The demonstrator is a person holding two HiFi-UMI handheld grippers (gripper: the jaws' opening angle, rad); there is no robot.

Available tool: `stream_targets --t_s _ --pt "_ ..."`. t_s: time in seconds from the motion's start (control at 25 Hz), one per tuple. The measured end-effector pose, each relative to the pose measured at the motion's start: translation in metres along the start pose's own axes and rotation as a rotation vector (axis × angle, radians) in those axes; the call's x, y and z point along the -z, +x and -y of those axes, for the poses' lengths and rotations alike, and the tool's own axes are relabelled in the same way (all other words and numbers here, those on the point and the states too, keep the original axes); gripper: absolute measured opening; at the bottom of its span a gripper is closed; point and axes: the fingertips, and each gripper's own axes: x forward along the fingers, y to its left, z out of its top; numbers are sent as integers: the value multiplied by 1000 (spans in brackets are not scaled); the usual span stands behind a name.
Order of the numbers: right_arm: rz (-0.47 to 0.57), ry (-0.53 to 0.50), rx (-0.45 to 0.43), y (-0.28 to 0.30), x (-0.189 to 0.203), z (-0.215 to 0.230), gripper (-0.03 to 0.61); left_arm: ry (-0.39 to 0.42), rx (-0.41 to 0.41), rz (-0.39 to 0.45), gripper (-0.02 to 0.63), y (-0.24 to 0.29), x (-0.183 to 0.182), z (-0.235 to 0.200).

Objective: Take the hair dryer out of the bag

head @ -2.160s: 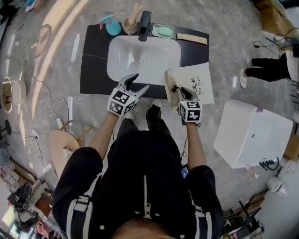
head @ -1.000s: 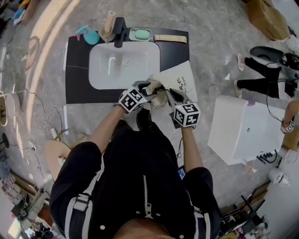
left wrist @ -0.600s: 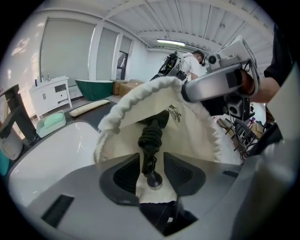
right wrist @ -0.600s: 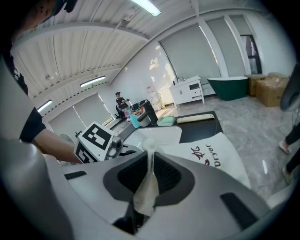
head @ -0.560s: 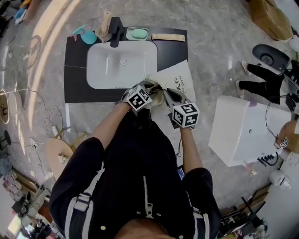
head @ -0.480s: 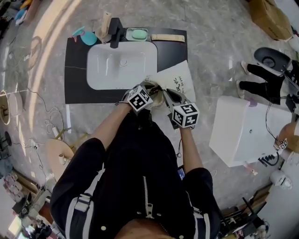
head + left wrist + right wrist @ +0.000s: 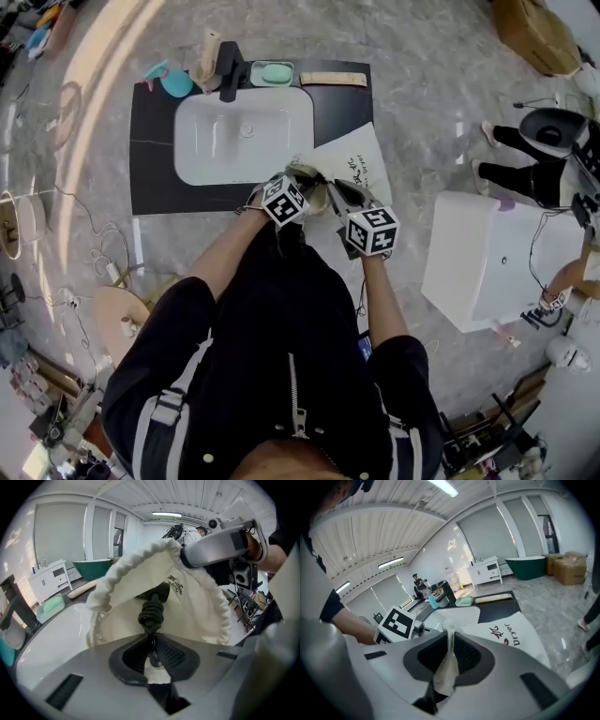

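A cream drawstring bag [image 7: 361,161] printed "Dryer" lies on the black counter to the right of the sink. In the left gripper view its mouth [image 7: 140,569] gapes wide, with the black hair dryer [image 7: 158,591] deep inside. A bundled black cord [image 7: 151,613] runs from the dryer to my left gripper [image 7: 152,641]. Those jaws have just been closing and now pinch the cord. My right gripper [image 7: 451,641] is shut on the cream cloth of the bag's rim [image 7: 449,660] and holds it up. From above, the left gripper [image 7: 305,180] and right gripper [image 7: 336,192] meet at the bag's mouth.
A white sink basin [image 7: 244,131] is set in the black counter [image 7: 150,178], with a black tap [image 7: 230,70], a teal bottle [image 7: 173,80], a green soap dish [image 7: 274,72] and a beige comb [image 7: 333,79] behind it. A white box [image 7: 497,262] and a person's legs [image 7: 525,169] are at the right.
My left gripper came from the sink's front edge to the bag's mouth, dipped in and shut its wide jaws. The right gripper kept its hold on the rim.
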Motion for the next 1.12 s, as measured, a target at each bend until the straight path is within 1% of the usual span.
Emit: stream_targets --t_s 0.56,1.12 --pt "-13 6 38 8 5 0 52 -30 1 36 63 -16 9 -4" --pt "-32 3 55 11 9 1 52 -39 3 24 63 -39 37 -6"
